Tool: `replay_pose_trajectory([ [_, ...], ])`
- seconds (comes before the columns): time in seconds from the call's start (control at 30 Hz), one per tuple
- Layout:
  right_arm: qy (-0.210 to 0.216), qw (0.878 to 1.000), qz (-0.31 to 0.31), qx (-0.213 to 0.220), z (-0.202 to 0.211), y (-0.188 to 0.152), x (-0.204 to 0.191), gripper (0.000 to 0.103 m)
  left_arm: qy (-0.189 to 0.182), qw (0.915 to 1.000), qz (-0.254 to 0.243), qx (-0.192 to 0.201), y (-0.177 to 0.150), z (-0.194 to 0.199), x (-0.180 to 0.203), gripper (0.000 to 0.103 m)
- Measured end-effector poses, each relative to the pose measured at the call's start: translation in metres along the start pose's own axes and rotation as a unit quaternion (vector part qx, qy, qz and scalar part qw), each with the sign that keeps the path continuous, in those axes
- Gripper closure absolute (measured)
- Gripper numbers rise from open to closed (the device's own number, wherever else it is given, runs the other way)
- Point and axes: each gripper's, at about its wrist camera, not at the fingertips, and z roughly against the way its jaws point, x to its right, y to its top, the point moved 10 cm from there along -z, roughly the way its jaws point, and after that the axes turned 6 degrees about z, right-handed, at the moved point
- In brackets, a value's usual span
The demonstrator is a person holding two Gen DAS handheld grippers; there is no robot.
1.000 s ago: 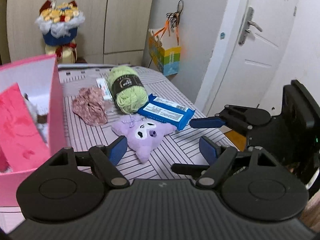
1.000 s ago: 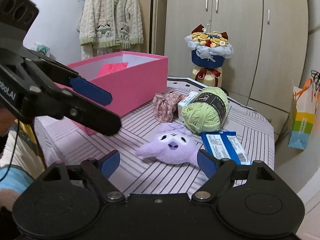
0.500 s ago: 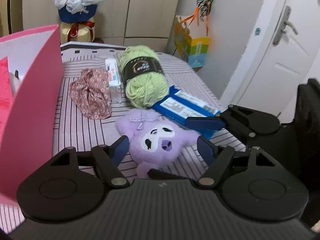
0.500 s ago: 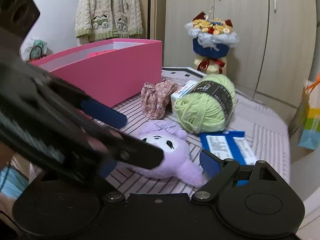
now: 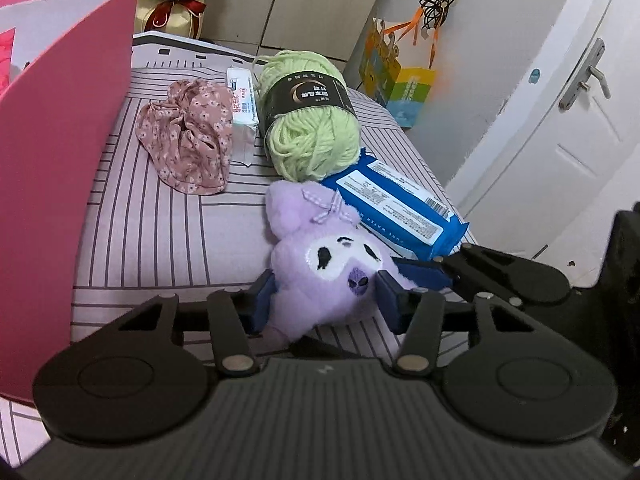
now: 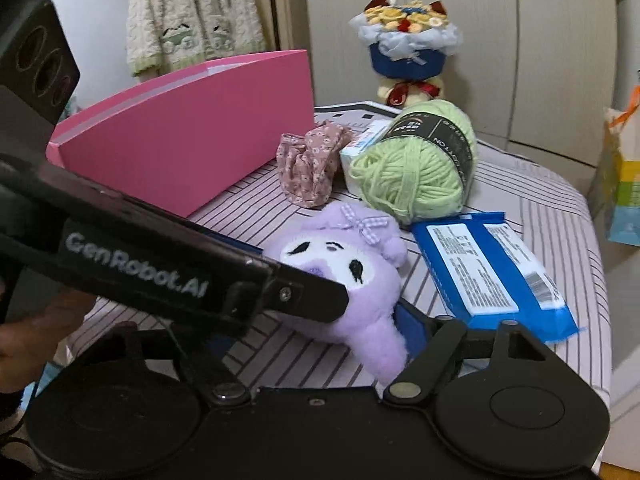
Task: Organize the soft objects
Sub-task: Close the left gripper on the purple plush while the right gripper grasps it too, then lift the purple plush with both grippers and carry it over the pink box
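Striped bedcover (image 5: 160,240): left gripper (image 5: 326,296) jaws pinch the purple plush (image 5: 320,264); right gripper (image 6: 400,320) unclear.

Open striped worktop (image 5: 168,236) lies between the pink box (image 5: 60,160) wall and the purple plush (image 5: 320,264), allowing passage there. Beyond the plush, the floral fabric (image 5: 188,136), tissue pack (image 5: 243,100), green yarn (image 5: 308,120) and blue wipes pack (image 5: 396,208) crowd together, touching or just beside one another.
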Motion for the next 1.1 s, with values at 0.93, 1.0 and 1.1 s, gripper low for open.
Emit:
replay_pose_trajectory([
  [0.93,-0.078,0.996,-0.021,0.022,0.049,-0.013,-0.048,0.04,-0.003,0.9986,-0.05,-0.015,-0.036,0.057,0.017,0.055],
  [1.0,-0.075,0.997,-0.013,0.019,0.059,-0.012,-0.056,0.04,-0.007,0.9984,-0.054,-0.014,-0.04,0.069,0.02,0.055],
  [1.1,-0.069,0.998,-0.005,0.006,0.07,-0.012,-0.067,0.04,-0.011,0.9981,-0.058,-0.018,-0.047,0.085,0.022,0.055],
])
